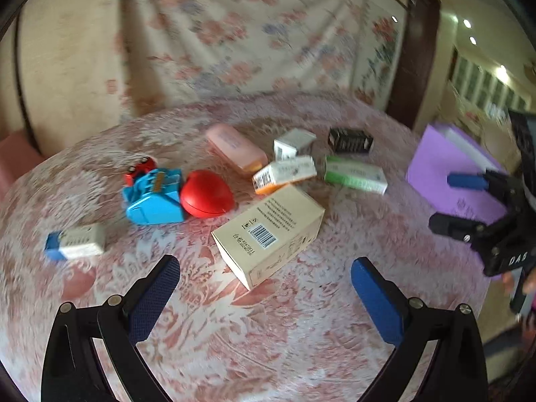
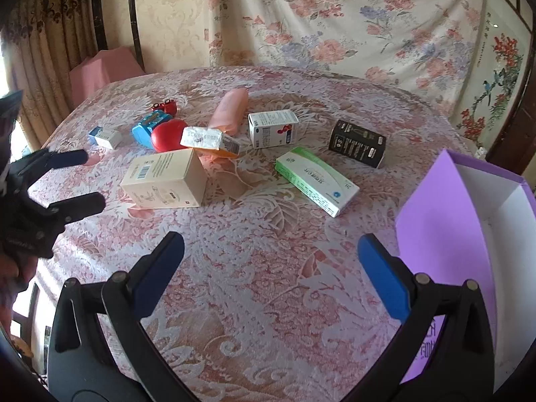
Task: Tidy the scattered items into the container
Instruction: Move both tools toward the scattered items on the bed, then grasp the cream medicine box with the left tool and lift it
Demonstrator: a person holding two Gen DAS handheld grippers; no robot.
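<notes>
Tools both spread wide, empty: left tool point(image 1: 264, 288) low near cream box point(image 1: 268, 234), right tool point(image 2: 271, 261) beside purple container point(image 2: 445, 227).

L gripper point(image 1: 264, 289) & R gripper point(image 2: 270, 261): jaws wide apart, hovering, holding nothing.

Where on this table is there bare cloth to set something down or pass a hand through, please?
Bare tablecloth lies along the near edge, between both open grippers and the beige box, and between the green box and the purple container. The middle is crowded: red heart, blue toy, pink case, small boxes.
</notes>
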